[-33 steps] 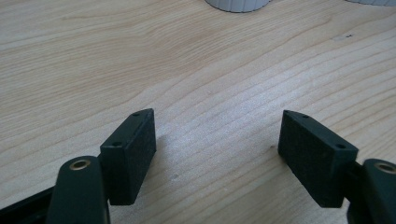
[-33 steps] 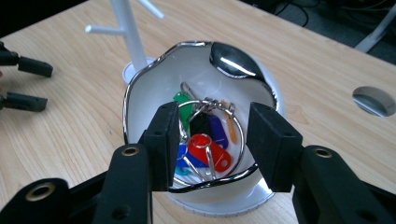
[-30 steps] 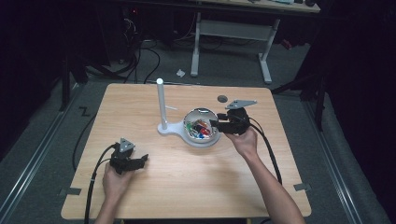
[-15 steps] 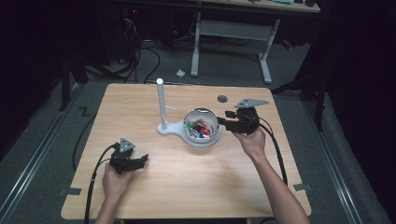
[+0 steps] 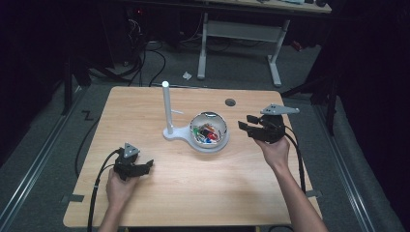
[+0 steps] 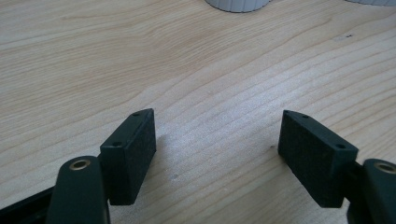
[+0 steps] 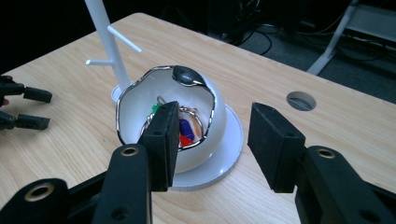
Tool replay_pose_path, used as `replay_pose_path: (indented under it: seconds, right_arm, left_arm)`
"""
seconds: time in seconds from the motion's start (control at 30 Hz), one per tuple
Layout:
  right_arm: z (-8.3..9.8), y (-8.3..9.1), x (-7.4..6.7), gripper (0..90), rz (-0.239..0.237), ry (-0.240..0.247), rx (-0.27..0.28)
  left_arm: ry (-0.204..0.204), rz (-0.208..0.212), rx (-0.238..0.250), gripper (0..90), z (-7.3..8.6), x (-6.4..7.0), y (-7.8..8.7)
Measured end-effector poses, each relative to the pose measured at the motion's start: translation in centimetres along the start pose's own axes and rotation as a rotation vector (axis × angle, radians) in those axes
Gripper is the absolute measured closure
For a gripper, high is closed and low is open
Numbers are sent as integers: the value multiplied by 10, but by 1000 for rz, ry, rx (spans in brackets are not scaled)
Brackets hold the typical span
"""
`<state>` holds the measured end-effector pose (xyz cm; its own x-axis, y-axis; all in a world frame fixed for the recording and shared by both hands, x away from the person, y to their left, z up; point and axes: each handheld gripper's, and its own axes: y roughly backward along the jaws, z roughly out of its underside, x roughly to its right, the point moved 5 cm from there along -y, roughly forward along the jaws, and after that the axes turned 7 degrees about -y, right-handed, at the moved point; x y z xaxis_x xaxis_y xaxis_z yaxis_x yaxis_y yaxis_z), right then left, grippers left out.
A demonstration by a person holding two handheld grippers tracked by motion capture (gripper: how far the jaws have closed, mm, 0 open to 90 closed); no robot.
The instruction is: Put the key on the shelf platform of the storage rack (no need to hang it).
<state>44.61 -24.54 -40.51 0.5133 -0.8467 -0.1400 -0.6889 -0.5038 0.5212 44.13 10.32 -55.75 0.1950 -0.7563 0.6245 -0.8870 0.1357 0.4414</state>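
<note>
A white bowl [image 5: 209,133] with a chrome rim sits on the white base of a stand, mid-table. Small coloured trinkets [image 7: 186,130] lie inside it. A white post [image 5: 167,107] with short pegs rises from the same base, left of the bowl. My right gripper [image 5: 245,123] hovers open just right of the bowl, jaws pointing at it; in the right gripper view [image 7: 212,137] nothing lies between the jaws. My left gripper [image 5: 145,166] rests open on the table at the front left, with bare wood between its jaws [image 6: 217,142].
The wooden table [image 5: 145,111] has a round cable hole [image 5: 230,102] behind the bowl. Cables trail from both grippers over the front edge. Beyond the table's far edge stand a white desk frame [image 5: 241,34] and floor cables.
My right gripper has drawn back to the right, away from the bowl's rim. The left gripper has stayed where it was.
</note>
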Motion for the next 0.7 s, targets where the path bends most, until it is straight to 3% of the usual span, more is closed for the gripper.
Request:
replay_pose_path:
  seconds: [0.3,0.5,0.7]
  right_arm:
    - [3,23,5,541,31,-9,31]
    - [13,35,10,539,54,-23,22]
    - [15,46,8,534,46,-34,32]
  left_arm:
    - [0,0,-1,280,0,0,0]
    - [0,0,-1,280,0,0,0]
    - [-2,-1,0,280,0,0,0]
